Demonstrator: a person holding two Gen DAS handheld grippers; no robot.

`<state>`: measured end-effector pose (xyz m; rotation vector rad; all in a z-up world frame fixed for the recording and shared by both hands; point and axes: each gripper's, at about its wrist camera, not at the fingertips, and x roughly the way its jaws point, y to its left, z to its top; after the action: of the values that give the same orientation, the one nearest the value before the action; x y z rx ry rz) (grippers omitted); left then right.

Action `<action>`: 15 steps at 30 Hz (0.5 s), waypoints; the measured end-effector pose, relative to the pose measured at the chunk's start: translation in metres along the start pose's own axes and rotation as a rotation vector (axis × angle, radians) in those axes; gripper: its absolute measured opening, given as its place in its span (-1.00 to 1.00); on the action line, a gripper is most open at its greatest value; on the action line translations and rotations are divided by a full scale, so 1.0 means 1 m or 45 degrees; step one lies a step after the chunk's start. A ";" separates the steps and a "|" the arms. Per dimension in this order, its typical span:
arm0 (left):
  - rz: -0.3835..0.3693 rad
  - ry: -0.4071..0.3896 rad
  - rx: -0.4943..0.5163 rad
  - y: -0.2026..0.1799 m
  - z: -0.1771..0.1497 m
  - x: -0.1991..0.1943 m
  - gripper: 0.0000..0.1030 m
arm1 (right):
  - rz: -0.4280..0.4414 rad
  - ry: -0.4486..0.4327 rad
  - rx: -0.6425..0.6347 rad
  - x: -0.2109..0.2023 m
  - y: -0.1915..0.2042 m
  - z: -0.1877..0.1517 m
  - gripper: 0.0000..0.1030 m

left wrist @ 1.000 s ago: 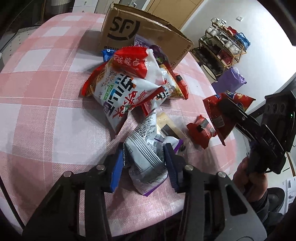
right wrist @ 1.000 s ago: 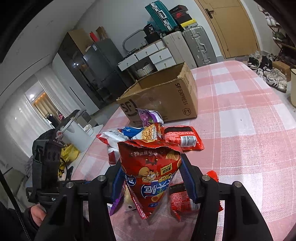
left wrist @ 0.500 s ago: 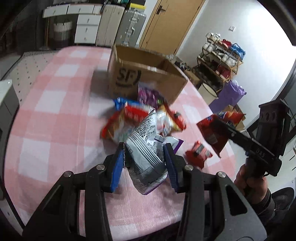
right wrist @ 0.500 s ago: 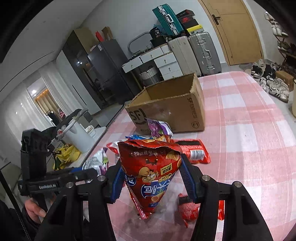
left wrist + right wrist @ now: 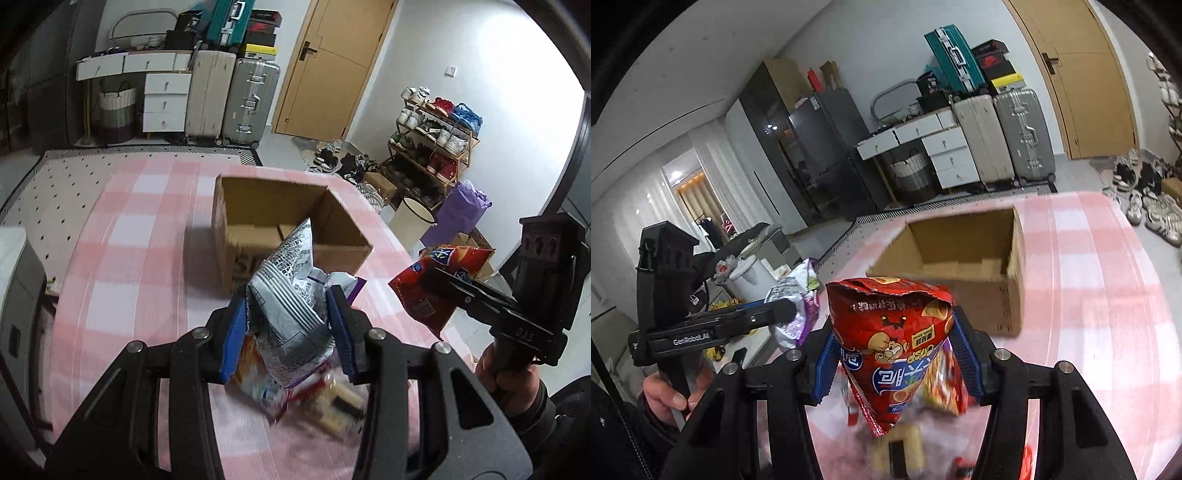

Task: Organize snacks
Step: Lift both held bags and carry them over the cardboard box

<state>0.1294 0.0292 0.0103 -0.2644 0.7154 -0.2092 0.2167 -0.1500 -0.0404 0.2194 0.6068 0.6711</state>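
My left gripper [image 5: 288,332] is shut on a silver and purple snack bag [image 5: 291,295] and holds it up in the air. My right gripper [image 5: 895,363] is shut on a red chip bag [image 5: 894,339], also lifted. Each gripper shows in the other's view: the right one with its red bag [image 5: 436,280] at the right, the left one with its silver bag [image 5: 792,306] at the left. An open cardboard box [image 5: 280,229] stands on the pink checked table [image 5: 140,236] ahead of both; it looks empty inside [image 5: 964,258]. More snack packs [image 5: 332,402] lie blurred below the grippers.
Suitcases [image 5: 251,99] and white drawers [image 5: 166,99] stand against the far wall. A shoe rack [image 5: 432,140] and a purple bag [image 5: 461,218] are to the right of the table. A white bucket [image 5: 753,277] sits off the table's left side.
Both grippers have risen from the snack pile with their bags and tilted up toward the box. The box's open top is now in view; the pile has dropped below.
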 end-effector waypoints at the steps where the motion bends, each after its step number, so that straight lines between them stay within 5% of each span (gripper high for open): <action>1: 0.001 -0.005 0.006 0.004 0.006 -0.005 -0.24 | 0.001 -0.006 -0.009 0.002 0.000 0.007 0.09; 15: -0.010 0.007 0.034 0.001 0.121 0.045 -0.23 | 0.009 -0.022 -0.067 0.040 -0.007 0.088 0.09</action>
<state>0.2436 0.0375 0.0700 -0.2411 0.7167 -0.2267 0.2973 -0.1297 0.0100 0.1783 0.5710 0.6903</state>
